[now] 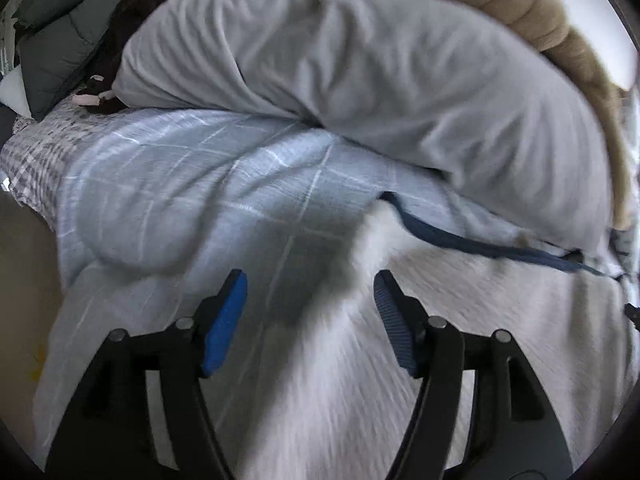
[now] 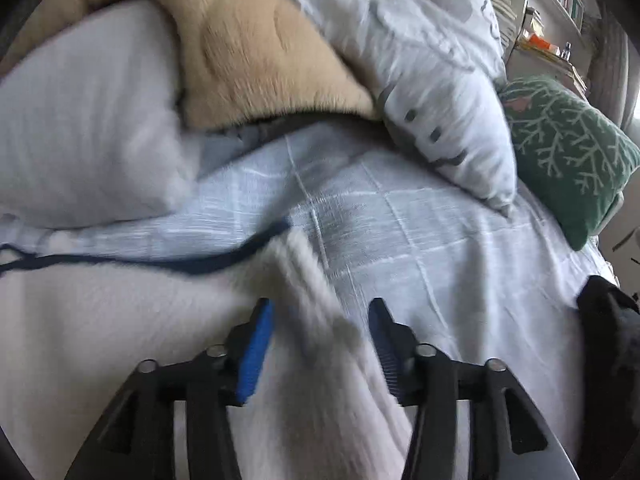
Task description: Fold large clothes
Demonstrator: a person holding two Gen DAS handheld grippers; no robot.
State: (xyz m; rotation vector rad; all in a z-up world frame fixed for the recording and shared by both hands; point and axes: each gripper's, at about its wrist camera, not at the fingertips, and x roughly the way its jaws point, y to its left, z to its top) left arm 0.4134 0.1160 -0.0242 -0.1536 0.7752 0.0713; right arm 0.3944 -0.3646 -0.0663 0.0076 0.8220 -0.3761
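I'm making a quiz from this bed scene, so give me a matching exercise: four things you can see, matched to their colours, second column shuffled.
Column one:
1. fuzzy cushion
2. branch-pattern pillow
3. trim on the white garment
4. gripper pads

Column two:
A. dark green
B. bright blue
C. tan
D. navy

Pairs: 1-C, 2-A, 3-D, 4-B
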